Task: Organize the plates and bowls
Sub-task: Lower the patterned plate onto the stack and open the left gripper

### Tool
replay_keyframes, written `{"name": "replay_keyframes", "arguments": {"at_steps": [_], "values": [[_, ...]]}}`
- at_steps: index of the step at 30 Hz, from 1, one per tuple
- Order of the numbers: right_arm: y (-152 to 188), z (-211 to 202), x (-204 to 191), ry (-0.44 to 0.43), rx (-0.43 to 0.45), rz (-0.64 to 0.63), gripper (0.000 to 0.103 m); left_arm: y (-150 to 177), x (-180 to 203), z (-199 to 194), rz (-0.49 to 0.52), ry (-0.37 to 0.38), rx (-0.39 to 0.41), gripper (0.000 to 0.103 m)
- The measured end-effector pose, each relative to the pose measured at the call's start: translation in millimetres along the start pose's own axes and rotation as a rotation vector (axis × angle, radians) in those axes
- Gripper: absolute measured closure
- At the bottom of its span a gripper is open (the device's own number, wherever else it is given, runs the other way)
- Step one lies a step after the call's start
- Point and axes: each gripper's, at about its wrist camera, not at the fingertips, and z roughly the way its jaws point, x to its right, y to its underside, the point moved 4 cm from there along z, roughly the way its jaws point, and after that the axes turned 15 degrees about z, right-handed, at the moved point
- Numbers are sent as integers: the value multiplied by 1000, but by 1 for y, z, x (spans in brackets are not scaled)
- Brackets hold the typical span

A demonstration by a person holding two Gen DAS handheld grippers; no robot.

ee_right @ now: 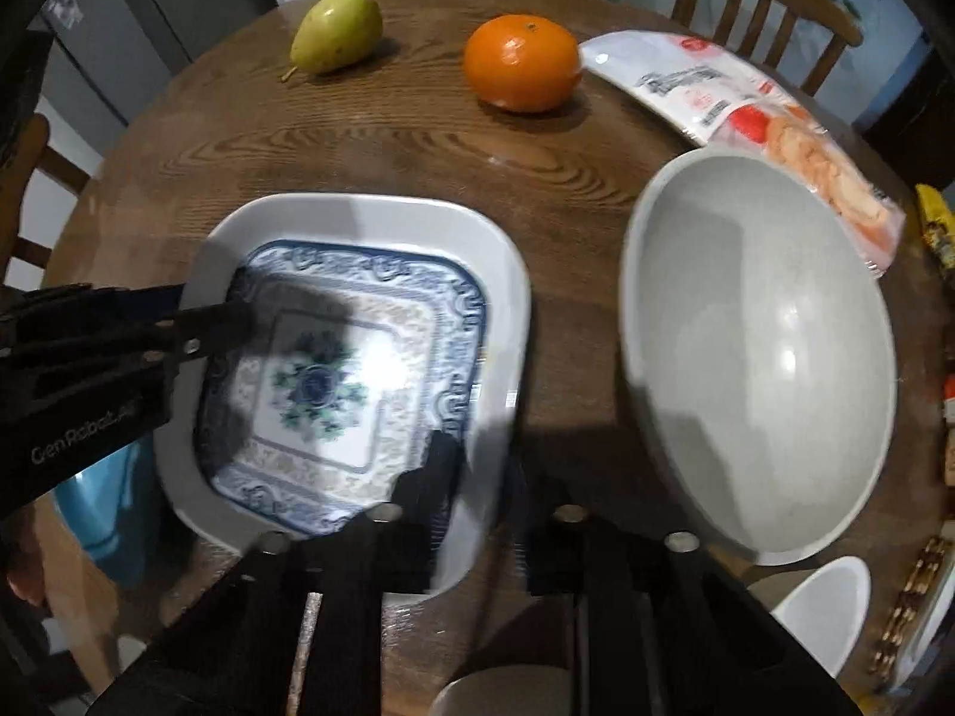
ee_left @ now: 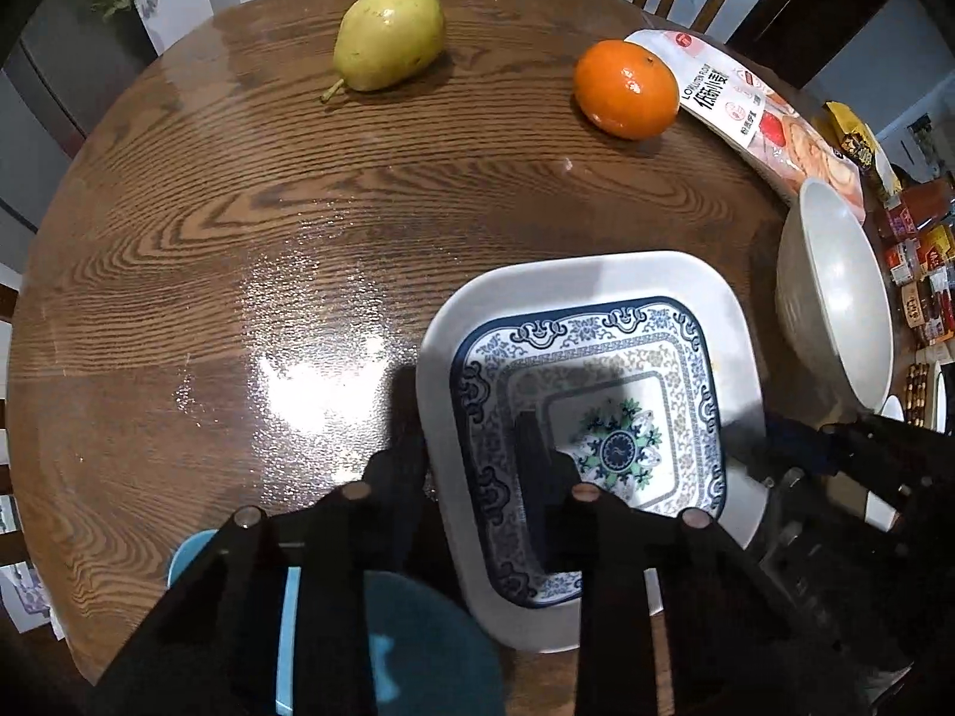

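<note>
Your left gripper (ee_left: 471,459) straddles the left rim of the blue-and-white patterned square dish (ee_left: 597,411), one finger outside on the wood and the other inside the well; the jaws stand apart and I cannot tell that they have closed on the rim. That patterned dish sits nested inside the plain white square plate (ee_left: 656,274), and the pair rests toward the near edge of the round brown wooden table (ee_left: 239,209), slightly right of its middle. Your right gripper (ee_right: 477,477) hangs at the pair's near right corner, spread wide, one finger over the white rim and the other beyond it, gripping nothing; that view is blurred.

To finish this step well, I would judge the nesting needs squaring: check that the patterned dish lies flat and centred, not riding up on one side. Draw the left gripper out straight along the rim, so the inner finger does not drag the glazed dish askew.

The large white round bowl (ee_right: 758,358) stands just beside the pair, toward the table's right edge. If it goes next, take it by the near rim. Keep clear of the yellow-green pear (ee_left: 388,36) and the orange (ee_left: 627,89) at the far edge.
</note>
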Motion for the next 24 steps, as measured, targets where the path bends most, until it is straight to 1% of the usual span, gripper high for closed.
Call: {"name": "replay_keyframes", "arguments": {"at_steps": [1,2,4,8,11,15,17,20,24], "values": [[0,-3,2,-17,8,12,92,1,-2,1,-7,1,3,83],[0,-5,3,-26,16,21,92,3,-3,0,-22,19,11,83],[-1,-15,6,-35,48,30,94,6,-5,-4,-33,24,26,84],[3,-37,10,-79,93,44,95,7,2,-30,-22,-10,88,85],[10,-57,17,-139,125,68,96,13,6,-56,-18,-32,143,85],[23,-92,25,-214,178,87,97,30,15,-97,-14,-76,223,85],[34,-97,14,-243,191,93,97,40,19,-117,-11,-106,259,85],[46,-113,16,-301,203,93,97,55,23,-139,-14,-129,290,85],[76,-125,11,-364,194,71,97,87,38,-161,-22,-173,302,85]]}}
